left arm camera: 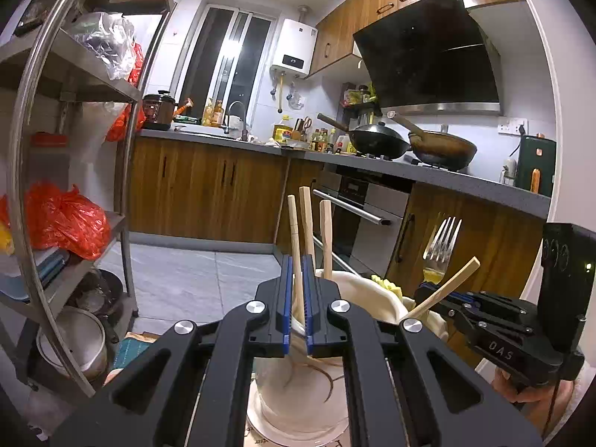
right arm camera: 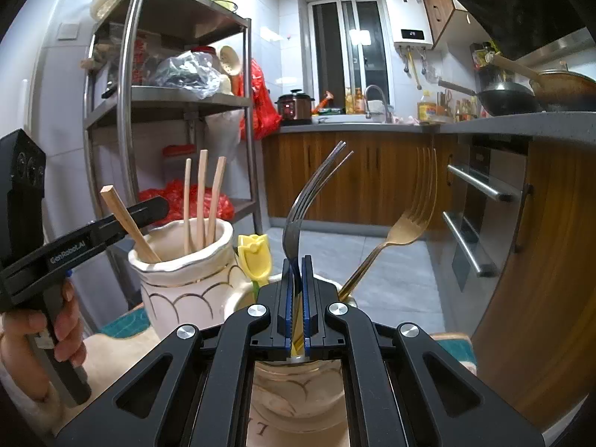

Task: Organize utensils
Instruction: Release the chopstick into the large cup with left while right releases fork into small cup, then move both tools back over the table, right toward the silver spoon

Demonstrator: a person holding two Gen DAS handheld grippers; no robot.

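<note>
My left gripper (left arm camera: 297, 298) is shut on a wooden chopstick (left arm camera: 294, 238) that stands in a cream ceramic holder (left arm camera: 298, 391); two more chopsticks (left arm camera: 325, 234) stand in it. In the right wrist view the left gripper (right arm camera: 149, 206) pinches a slanted chopstick (right arm camera: 126, 223) over that holder (right arm camera: 178, 283). My right gripper (right arm camera: 297, 298) is shut on a dark steel fork (right arm camera: 309, 193) above a second cream holder (right arm camera: 294, 391). A gold fork (right arm camera: 406, 219) leans in that holder. In the left wrist view the right gripper (left arm camera: 432, 290) shows with the fork (left arm camera: 443, 238).
A yellow tulip-shaped utensil (right arm camera: 255, 255) stands between the two holders. A steel shelf rack (right arm camera: 130, 93) with bags stands at the left. Wooden cabinets, an oven (right arm camera: 480, 205) and a counter with woks (left arm camera: 376, 138) lie at the right. Grey tiled floor lies beyond.
</note>
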